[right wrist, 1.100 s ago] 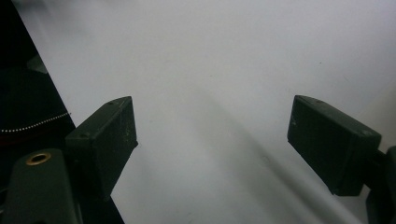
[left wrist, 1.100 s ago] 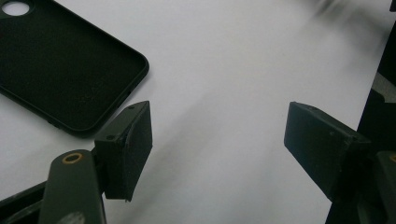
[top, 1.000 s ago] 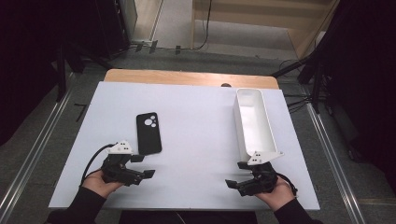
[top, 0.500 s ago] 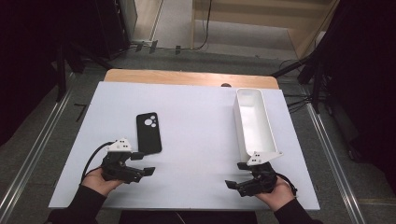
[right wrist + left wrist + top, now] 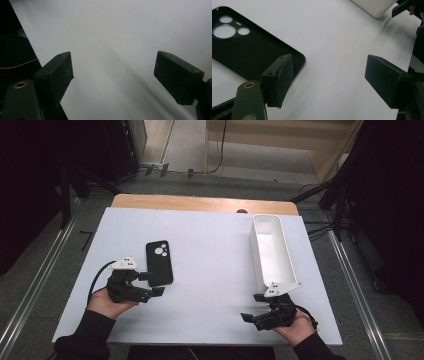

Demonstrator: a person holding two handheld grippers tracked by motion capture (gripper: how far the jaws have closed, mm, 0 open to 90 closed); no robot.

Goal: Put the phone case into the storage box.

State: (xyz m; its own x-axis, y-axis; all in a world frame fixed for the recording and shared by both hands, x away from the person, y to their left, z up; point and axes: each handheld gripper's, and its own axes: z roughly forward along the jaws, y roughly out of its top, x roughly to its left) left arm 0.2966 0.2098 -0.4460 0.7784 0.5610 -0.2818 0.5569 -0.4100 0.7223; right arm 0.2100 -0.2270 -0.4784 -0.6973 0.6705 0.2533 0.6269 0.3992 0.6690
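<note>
The left gripper (image 5: pixel 152 284) hovered with jaws apart and empty just beside the case (image 5: pixel 159 263), which lay flat on the table (image 5: pixel 210 245). This looked like the approach; next it needed one jaw under the case's edge. The right gripper (image 5: pixel 252 309) rested agape near the tray (image 5: pixel 272 251).

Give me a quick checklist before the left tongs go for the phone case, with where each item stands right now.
1. Left tongs open: ok, the jaws stand apart with nothing between them.
2. Phone case free to grab: ok, it lies flat on the white table, nothing on it.
3. Left tongs lined up on the case: not ok, one jaw is over its corner, the other over bare table.
4. Right tongs out of the way: ok, open and empty at the near edge.
5. White tray ready: ok, upright and looks empty.
</note>
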